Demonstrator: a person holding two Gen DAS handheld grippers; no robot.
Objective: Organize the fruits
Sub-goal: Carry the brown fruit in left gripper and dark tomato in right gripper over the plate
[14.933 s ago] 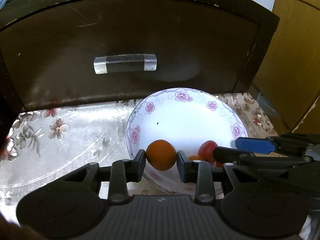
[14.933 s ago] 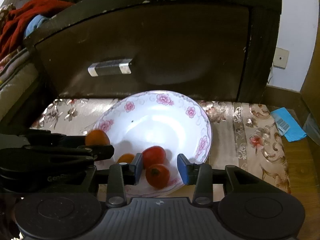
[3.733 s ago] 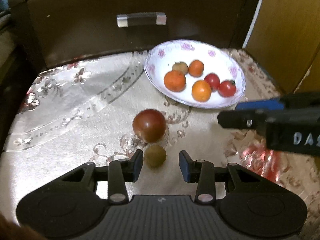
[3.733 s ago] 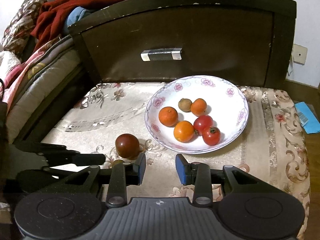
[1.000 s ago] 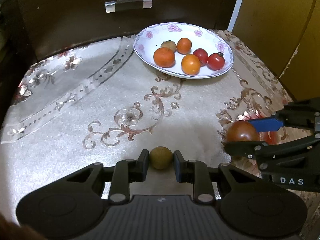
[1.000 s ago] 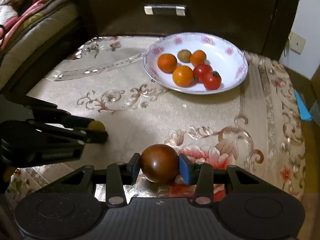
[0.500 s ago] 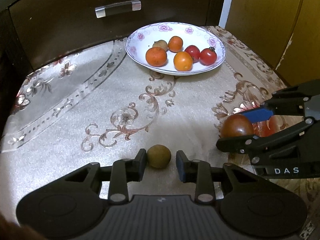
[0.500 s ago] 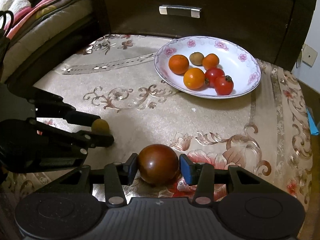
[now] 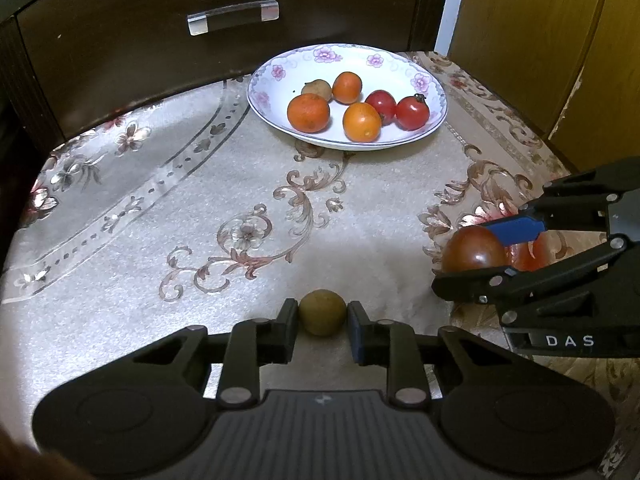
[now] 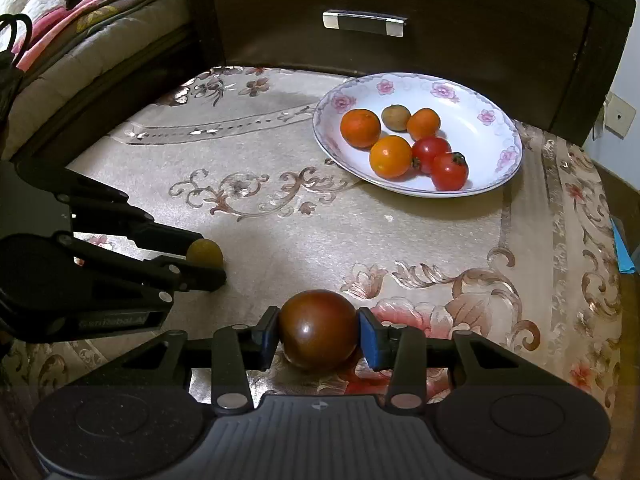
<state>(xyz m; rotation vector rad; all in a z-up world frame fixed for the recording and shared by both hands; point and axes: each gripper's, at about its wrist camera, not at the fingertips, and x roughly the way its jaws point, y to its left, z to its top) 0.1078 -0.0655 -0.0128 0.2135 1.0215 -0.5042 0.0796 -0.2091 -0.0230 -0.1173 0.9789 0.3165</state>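
My left gripper [image 9: 323,320] is shut on a small olive-brown fruit [image 9: 322,312], low over the patterned tablecloth near its front edge. My right gripper [image 10: 319,335] is shut on a large dark red-brown tomato [image 10: 318,328], just above the cloth to the right of the left gripper. Each gripper shows in the other's view: the right one [image 9: 480,256] with the tomato [image 9: 472,250], the left one [image 10: 208,260] with the small fruit [image 10: 205,253]. A flowered white plate [image 9: 424,80] at the back holds three orange fruits, two red tomatoes and one small brown fruit; it also shows in the right wrist view [image 10: 492,116].
A dark wooden drawer front [image 9: 120,40] with a clear handle [image 9: 233,17] rises behind the plate. A yellow-brown cabinet [image 9: 540,40] stands on the right. Bedding [image 10: 80,20] lies to the left. A blue item [image 10: 622,248] lies off the right edge.
In the last second both grippers drew back from the plate, each keeping its fruit. The left jaws, slightly parted half a second ago, now press the small fruit.
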